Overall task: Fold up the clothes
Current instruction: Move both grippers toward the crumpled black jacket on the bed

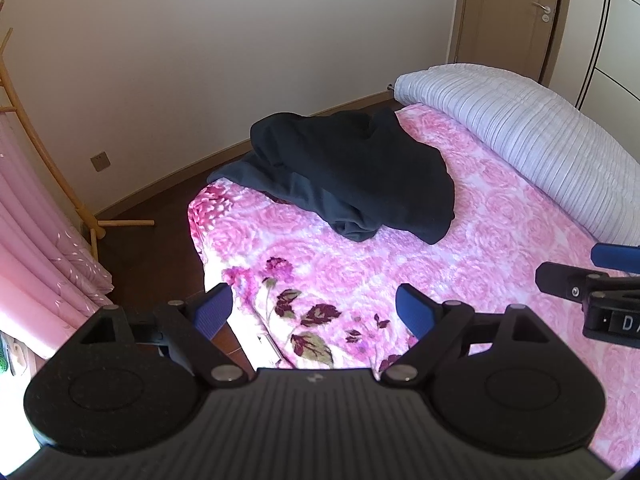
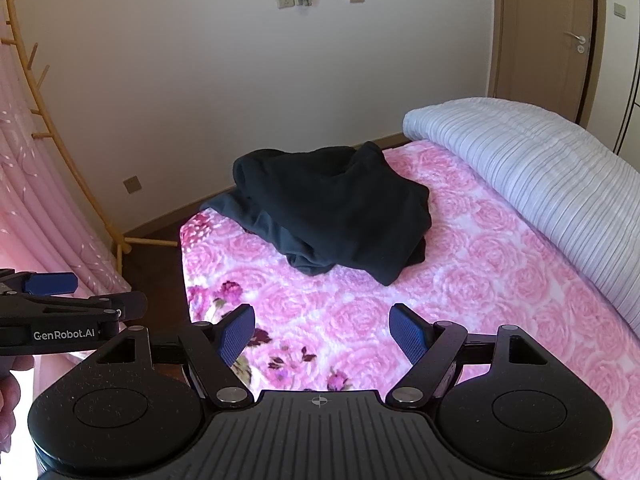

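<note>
Left wrist: both claws (image 1: pixel 314 308) (image 2: pixel 322 334) wide, empty; dark clothes (image 1: pixel 352 176) beside striped quilt (image 1: pixel 520 128).

Landmark: the dark clothes heap (image 2: pixel 332 208) near the bed's far corner. Between it and my open grippers, left (image 1: pixel 314 312) and right (image 2: pixel 322 336), the pink bedspread (image 2: pixel 460 300) lies bare, so I can pass straight in. Right of the heap a bare strip runs up to the rolled white quilt (image 2: pixel 540 184), which walls off that side. Behind and left of the heap the bed ends, then floor, wall and a wooden rack (image 2: pixel 60 136).
</note>
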Demonstrator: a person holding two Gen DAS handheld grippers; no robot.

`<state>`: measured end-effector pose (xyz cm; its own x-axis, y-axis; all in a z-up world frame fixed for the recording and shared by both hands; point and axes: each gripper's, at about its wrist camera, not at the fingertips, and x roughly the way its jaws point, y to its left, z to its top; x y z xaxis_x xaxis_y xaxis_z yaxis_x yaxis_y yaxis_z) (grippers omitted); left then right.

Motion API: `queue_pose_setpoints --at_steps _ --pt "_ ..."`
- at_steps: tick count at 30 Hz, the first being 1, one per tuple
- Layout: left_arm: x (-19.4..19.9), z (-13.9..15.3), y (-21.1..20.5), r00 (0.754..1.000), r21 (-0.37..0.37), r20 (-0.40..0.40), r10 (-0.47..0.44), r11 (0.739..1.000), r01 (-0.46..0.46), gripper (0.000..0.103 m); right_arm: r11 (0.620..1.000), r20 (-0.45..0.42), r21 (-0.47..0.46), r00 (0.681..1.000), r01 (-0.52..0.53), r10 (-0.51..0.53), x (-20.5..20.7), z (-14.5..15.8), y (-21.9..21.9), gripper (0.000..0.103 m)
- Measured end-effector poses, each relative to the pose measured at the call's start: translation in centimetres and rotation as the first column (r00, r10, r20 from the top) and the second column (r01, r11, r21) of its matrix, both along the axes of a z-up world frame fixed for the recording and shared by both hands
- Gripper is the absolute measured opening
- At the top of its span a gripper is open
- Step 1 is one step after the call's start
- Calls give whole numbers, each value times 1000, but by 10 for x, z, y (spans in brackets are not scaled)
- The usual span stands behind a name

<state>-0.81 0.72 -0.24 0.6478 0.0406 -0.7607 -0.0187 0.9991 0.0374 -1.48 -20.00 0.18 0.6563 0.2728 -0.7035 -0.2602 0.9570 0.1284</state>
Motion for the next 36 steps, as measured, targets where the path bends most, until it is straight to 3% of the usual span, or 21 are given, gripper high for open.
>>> queue_pose_setpoints --at_steps 31,36 --pt "-12 -9 18 1000 37 -24 19 999 -18 86 999 -47 22 998 -32 33 -1 -12 -2 77" --pt "-13 -19 16 1000 108 -5 -18 994 19 86 999 -44 46 999 -19 21 2 -18 -27 77"
